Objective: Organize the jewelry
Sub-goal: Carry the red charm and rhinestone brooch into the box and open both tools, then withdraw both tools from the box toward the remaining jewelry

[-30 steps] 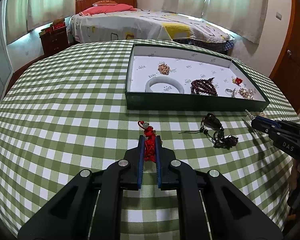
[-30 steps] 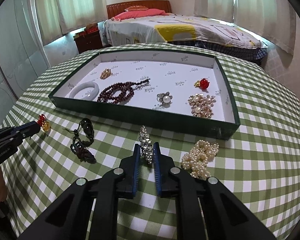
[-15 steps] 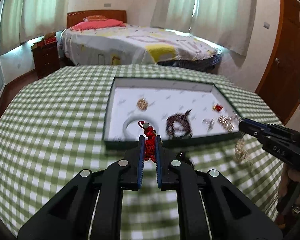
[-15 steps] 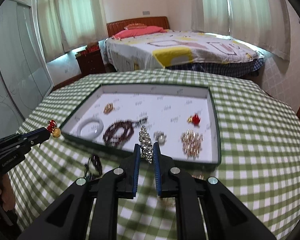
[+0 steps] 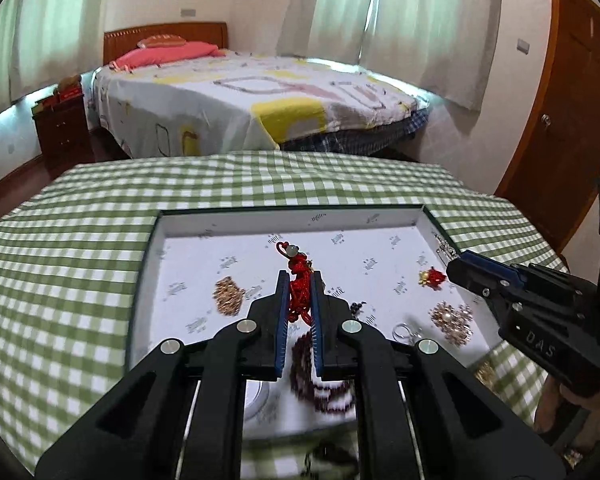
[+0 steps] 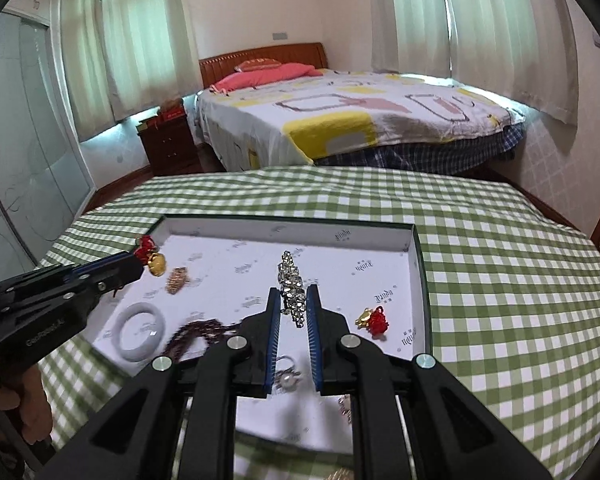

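**Two pieces carried over the tray, ready to be set down**

The left claw [image 5: 299, 300] is clamped on a red knotted charm [image 5: 298, 280], which hangs above the middle of the green-walled tray [image 5: 292, 216] on the checked counter [image 5: 80, 240]. The right claw [image 6: 293, 308] is pinched on a rhinestone piece [image 6: 291, 280], held over the centre of the same tray in the right wrist view.

Bare white floor lies in the upper middle of the tray, beyond the gold brooch [image 5: 228, 296] at centre left and short of the red-and-gold charm [image 5: 432, 278] at right. To place well, I would lower each claw until its piece nearly touches that bare floor, keep the two claws apart, then release one at a time. Letting go from this height risks a bounce onto the dark bead string [image 5: 320, 380] or the white bangle [image 6: 140, 332].
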Demonstrator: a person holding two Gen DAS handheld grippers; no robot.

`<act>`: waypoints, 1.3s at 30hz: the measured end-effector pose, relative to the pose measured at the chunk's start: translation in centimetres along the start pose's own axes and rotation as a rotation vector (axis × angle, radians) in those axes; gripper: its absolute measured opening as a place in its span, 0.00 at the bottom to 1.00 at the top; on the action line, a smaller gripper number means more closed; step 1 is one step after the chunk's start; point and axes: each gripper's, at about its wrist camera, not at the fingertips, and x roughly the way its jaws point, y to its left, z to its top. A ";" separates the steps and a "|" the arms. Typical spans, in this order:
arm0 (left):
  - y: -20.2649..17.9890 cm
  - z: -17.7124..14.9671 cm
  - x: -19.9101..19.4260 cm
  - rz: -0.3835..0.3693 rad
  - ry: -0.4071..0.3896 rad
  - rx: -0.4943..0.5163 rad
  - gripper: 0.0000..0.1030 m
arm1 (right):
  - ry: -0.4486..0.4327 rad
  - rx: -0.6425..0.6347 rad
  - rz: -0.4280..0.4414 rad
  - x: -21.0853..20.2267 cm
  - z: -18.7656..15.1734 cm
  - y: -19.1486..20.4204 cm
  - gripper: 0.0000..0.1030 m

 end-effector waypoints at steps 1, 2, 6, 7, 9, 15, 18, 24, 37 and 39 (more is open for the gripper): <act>0.0 0.0 0.7 -0.001 0.013 0.000 0.10 | 0.012 0.000 -0.002 0.5 -0.1 -0.2 0.13; 0.0 0.1 1.7 -0.003 0.034 0.001 0.10 | 0.026 0.001 -0.004 1.2 -0.2 -0.4 0.13; 0.0 -0.1 4.4 -0.001 0.092 0.009 0.10 | 0.068 0.005 -0.014 3.2 -0.3 -0.9 0.13; 0.0 -0.1 5.1 0.002 0.109 0.013 0.10 | 0.078 0.006 -0.016 3.6 -0.4 -1.0 0.13; 0.1 -0.2 6.0 0.009 0.129 0.015 0.10 | 0.097 0.009 -0.021 4.4 -0.4 -1.3 0.13; 0.6 -0.3 7.6 0.013 0.189 -0.005 0.10 | 0.139 0.005 -0.037 5.7 -0.7 -1.6 0.13; 0.4 -0.3 8.0 0.008 0.205 0.003 0.10 | 0.151 0.004 -0.038 6.1 -0.8 -1.6 0.13; 0.2 -0.4 8.3 0.012 0.217 0.009 0.10 | 0.170 0.000 -0.036 6.5 -1.2 -1.6 0.14; 0.4 -0.4 7.3 0.023 0.195 0.005 0.41 | 0.142 0.006 -0.029 5.7 -1.2 -1.7 0.29; 0.5 -0.3 6.6 0.021 0.184 -0.001 0.45 | 0.128 0.008 -0.027 5.2 -1.0 -1.6 0.29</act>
